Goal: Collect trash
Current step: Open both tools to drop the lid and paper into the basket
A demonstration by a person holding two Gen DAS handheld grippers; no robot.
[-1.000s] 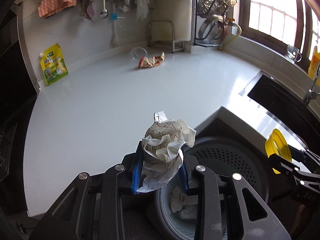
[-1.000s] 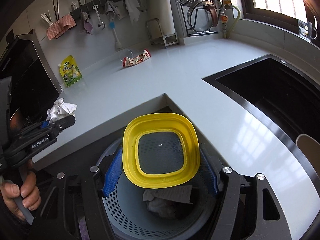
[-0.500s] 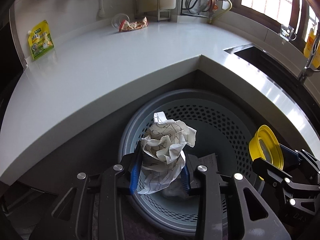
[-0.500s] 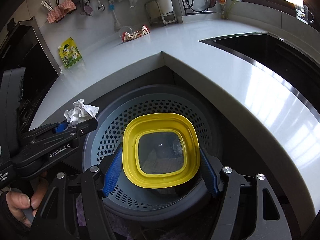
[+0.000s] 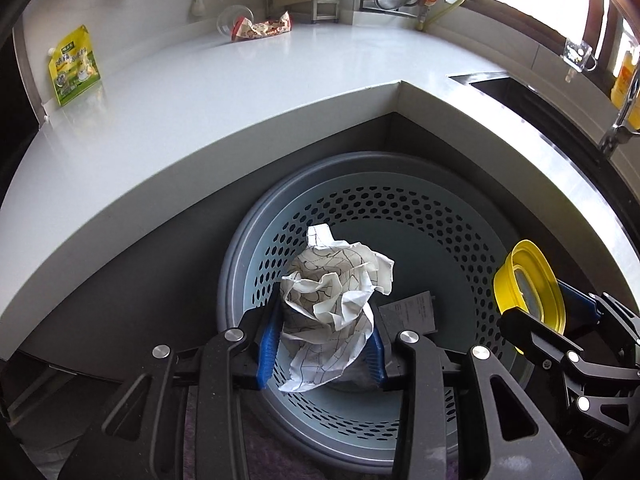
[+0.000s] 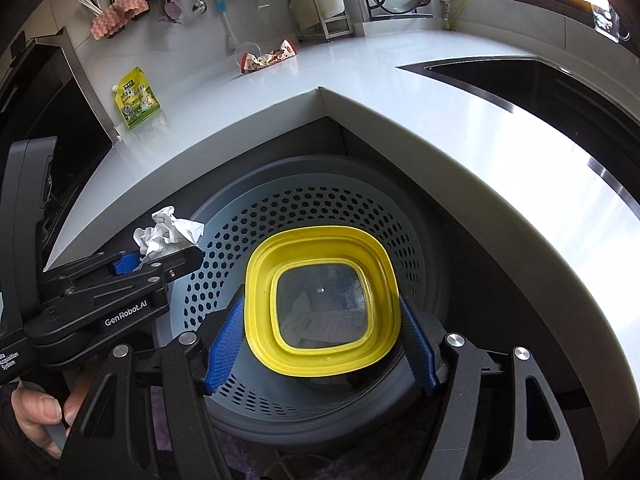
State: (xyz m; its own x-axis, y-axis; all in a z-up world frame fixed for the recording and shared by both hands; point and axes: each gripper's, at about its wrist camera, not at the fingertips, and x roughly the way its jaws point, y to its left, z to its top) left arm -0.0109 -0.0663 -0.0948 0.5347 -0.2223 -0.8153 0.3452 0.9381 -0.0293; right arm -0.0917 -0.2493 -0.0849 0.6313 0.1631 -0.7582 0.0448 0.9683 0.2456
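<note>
My left gripper is shut on a crumpled white paper ball and holds it over the mouth of the grey perforated trash basket. My right gripper is shut on a yellow square plastic lid with a clear centre, also above the basket. The lid and right gripper show at the right of the left wrist view. The paper ball shows at the left of the right wrist view. Flat paper scraps lie inside the basket.
The basket stands on the floor in the inner corner of a white L-shaped counter. A red snack wrapper beside a clear cup and a green pouch are at the counter's back. A black sink is at right.
Both grippers have come down from counter height toward the basket, carrying the paper ball and the lid. The basket now fills the lower view.
</note>
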